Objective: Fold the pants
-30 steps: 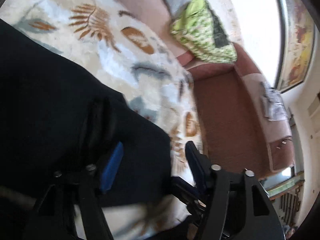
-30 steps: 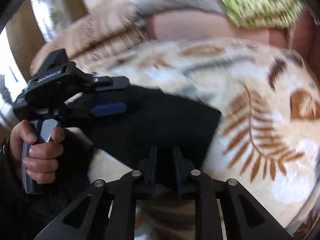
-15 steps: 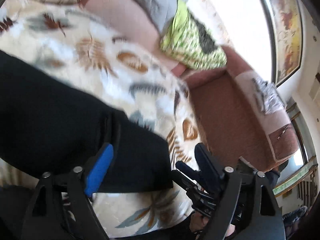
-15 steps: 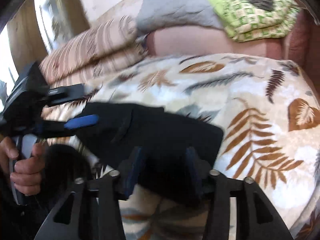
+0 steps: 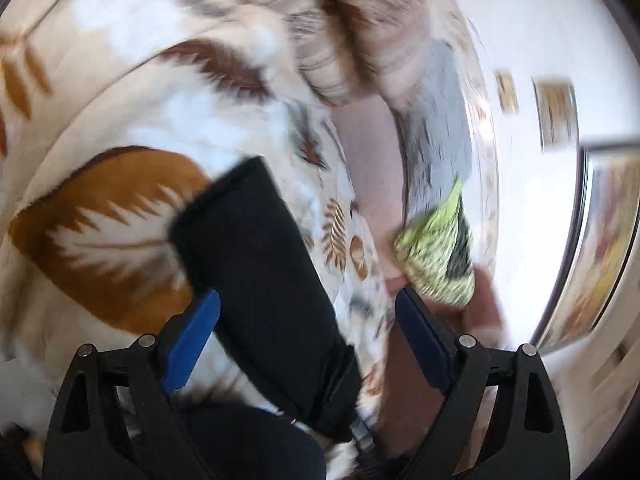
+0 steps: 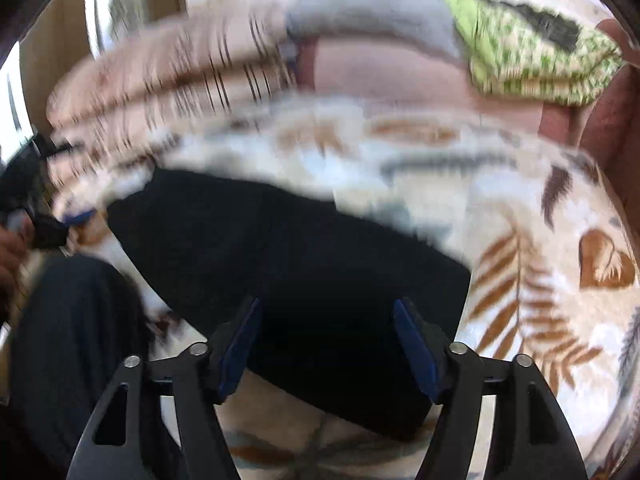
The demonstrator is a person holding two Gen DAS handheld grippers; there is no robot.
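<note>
The black pants lie folded into a thick flat bundle on the leaf-patterned blanket. My right gripper hovers over their near edge with its jaws opening; the cloth lies below and between the blue pads, not pinched. In the left wrist view the pants run away from me as a long strip. My left gripper straddles their near end, its jaws opening wide and its pads clear of the cloth. In the right wrist view the left gripper shows at the far left, blurred.
A green patterned cushion, a grey cushion and a striped pillow lean on the pink sofa back behind the blanket. A person's dark-clad leg is at the near left, a hand beside it.
The right gripper went from nearly shut on the pants' near edge to wide open. The left gripper swung round to the pants' end, rolled, and now looks along their length.
</note>
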